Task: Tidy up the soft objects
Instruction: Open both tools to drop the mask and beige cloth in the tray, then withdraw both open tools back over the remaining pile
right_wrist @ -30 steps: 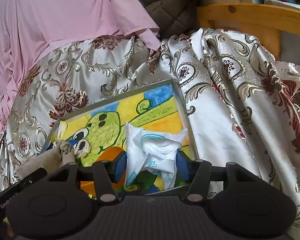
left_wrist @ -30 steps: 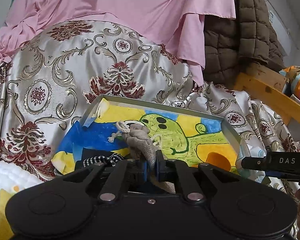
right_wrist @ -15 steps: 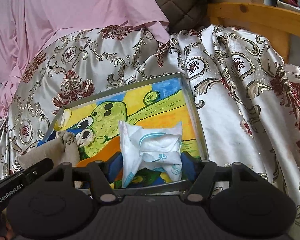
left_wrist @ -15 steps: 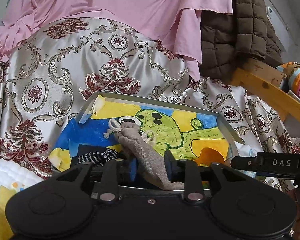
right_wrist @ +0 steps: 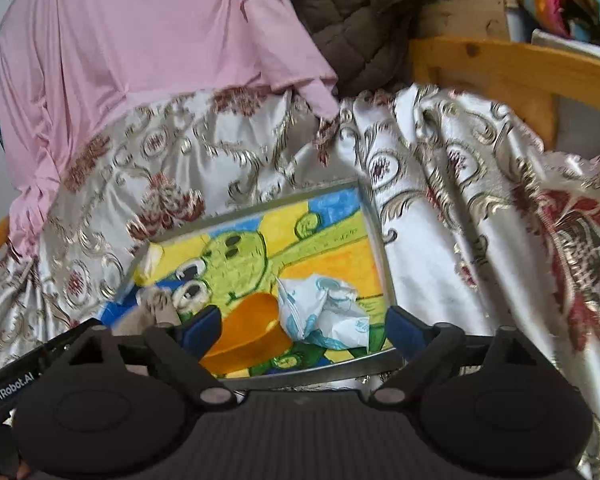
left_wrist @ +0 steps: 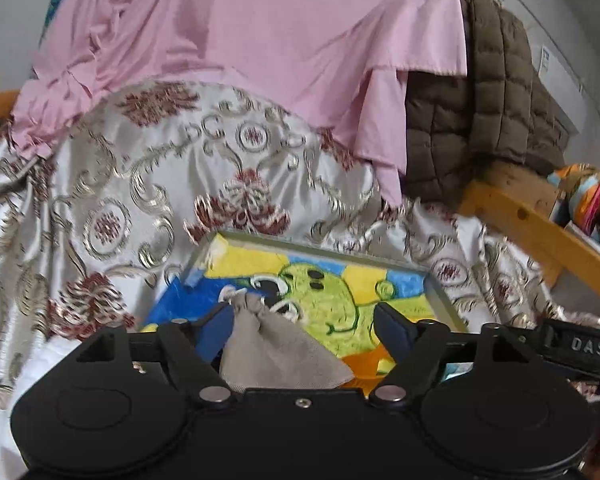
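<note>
A tray (left_wrist: pixel 320 246) with a painted green cartoon figure lies on the patterned cloth. In it rests a grey-beige cloth pouch (left_wrist: pixel 276 348), close to the left finger of my left gripper (left_wrist: pixel 304 320). Those jaws are opening and no longer pinch the pouch. In the right wrist view a crumpled white-and-blue soft packet (right_wrist: pixel 324 312) lies at the tray's (right_wrist: pixel 376 240) right side, between the fingers of my right gripper (right_wrist: pixel 302 320). Its jaws are opening too, with a gap on both sides of the packet. The pouch (right_wrist: pixel 152 308) shows at the tray's left.
Shiny floral satin cloth (left_wrist: pixel 100 200) covers the surface around the tray. A pink sheet (left_wrist: pixel 240 32) and a brown quilted jacket (left_wrist: pixel 480 112) hang behind. A wooden frame (right_wrist: pixel 500 68) runs along the right, with colourful fabric (left_wrist: pixel 588 200) beyond it.
Both grippers went from shut to wide and drew up and back. The pouch and the packet were let go and now lie in the tray.
</note>
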